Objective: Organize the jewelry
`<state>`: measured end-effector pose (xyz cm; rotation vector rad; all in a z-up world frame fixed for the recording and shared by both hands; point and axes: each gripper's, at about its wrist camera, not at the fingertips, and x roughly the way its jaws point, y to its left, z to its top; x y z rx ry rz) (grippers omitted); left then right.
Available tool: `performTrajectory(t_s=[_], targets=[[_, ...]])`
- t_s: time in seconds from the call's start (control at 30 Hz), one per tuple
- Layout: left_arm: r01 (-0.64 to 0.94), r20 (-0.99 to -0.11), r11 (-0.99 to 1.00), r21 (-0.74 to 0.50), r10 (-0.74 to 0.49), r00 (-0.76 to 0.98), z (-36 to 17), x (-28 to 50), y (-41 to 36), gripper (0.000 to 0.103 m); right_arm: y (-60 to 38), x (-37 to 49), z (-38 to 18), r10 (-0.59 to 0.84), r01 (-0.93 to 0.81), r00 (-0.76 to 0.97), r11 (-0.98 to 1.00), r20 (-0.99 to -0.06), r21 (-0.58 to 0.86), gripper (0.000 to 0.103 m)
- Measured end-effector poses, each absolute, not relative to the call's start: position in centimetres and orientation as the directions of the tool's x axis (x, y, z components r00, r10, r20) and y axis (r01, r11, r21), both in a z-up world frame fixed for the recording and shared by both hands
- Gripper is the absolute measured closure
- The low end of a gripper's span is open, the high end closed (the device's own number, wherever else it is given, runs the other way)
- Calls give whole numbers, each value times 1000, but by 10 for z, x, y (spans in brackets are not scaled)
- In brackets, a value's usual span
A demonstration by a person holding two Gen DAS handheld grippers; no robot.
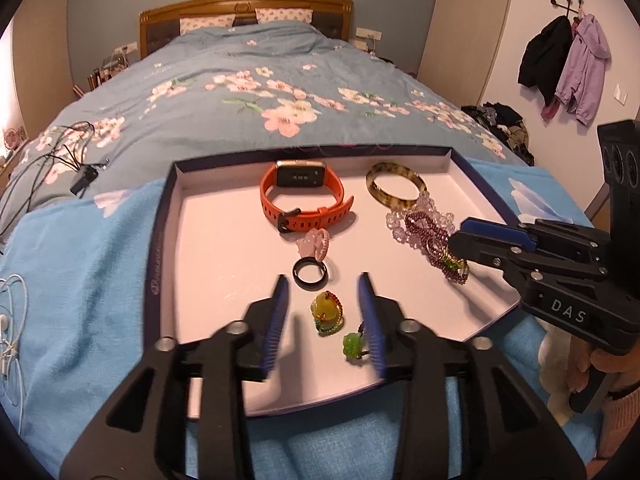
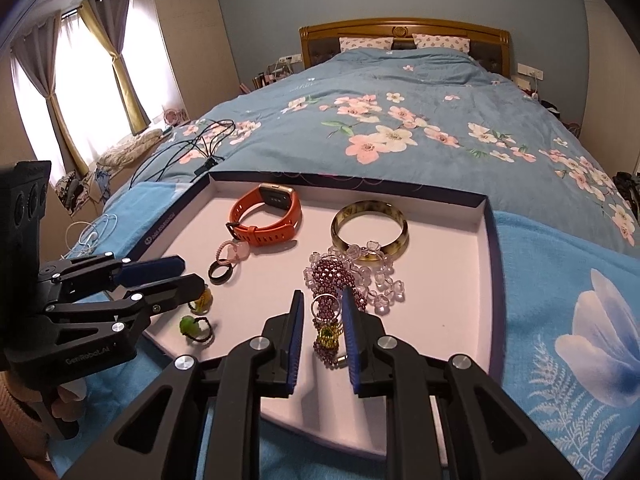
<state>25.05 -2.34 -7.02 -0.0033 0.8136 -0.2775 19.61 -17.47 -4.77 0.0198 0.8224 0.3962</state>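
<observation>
A shallow white tray (image 1: 208, 248) on the bed holds jewelry. In it lie an orange smartwatch (image 1: 302, 196), a tortoiseshell bangle (image 1: 396, 186), a clear bead bracelet (image 1: 416, 220), a maroon bead strand (image 1: 436, 248), a pink charm (image 1: 314, 242), a black ring (image 1: 310, 274), a yellow pendant (image 1: 326, 312) and a green charm (image 1: 352, 345). My left gripper (image 1: 324, 286) is open, with the yellow pendant between its fingers. My right gripper (image 2: 322, 302) is open, straddling the maroon bead strand (image 2: 330, 308) low over the tray (image 2: 448, 300).
The tray sits on a light blue blanket (image 1: 80, 280) over a floral quilt (image 1: 240, 92). Black cables (image 1: 64, 160) and white earphones (image 1: 12, 320) lie to the left. A wooden headboard (image 1: 246, 8) is at the far end. Coats (image 1: 568, 60) hang on the right wall.
</observation>
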Motion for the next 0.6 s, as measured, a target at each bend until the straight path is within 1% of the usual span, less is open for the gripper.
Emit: performTrajectory(t_s=[0.03,0.1,0.13,0.17,0.2,0.23,0.27,0.3,0.33,0.47,0.6], targets=[[241,-707,965,-100,-239,665,-67,247,-23,58,-175,194,-46,351,-335,617,927,-704,169,78],[238,-688,967,-93,-235,687,-60,240,-22,49,-178,184,-41,349,-330,637,929,-687,166,66],[233,-671,969,-87,-230,705,-55,234,-20,43,-179,179,-38,351,-332,646,929,-678,165,63],[229,-658,970,-80,-224,719,-50,230,-18,34,-180,172,-35,352,-332,658,929,-666,163,53],[216,-636,974,-73,-212,742,-44,223,-15,29,-181,167,-32,350,-329,669,931,-656,161,47],[204,-616,976,-70,-203,761,-39,216,-11,19,-182,161,-29,351,-329,680,931,-644,160,45],[197,-598,978,-68,-198,776,-35,209,-9,13,-183,153,-26,354,-331,694,930,-627,159,40],[186,-571,981,-61,-187,799,-30,199,-6,9,-183,148,-23,351,-326,704,932,-618,157,30],[172,-549,984,-51,-172,818,-26,189,-3,6,-184,141,-21,339,-316,721,937,-604,149,26],[122,-474,991,-51,-132,871,-15,154,9,6,-181,107,-10,298,-294,801,951,-519,93,6],[78,-426,996,-40,-87,901,-12,122,16,6,-180,84,-6,283,-286,838,956,-466,66,6]])
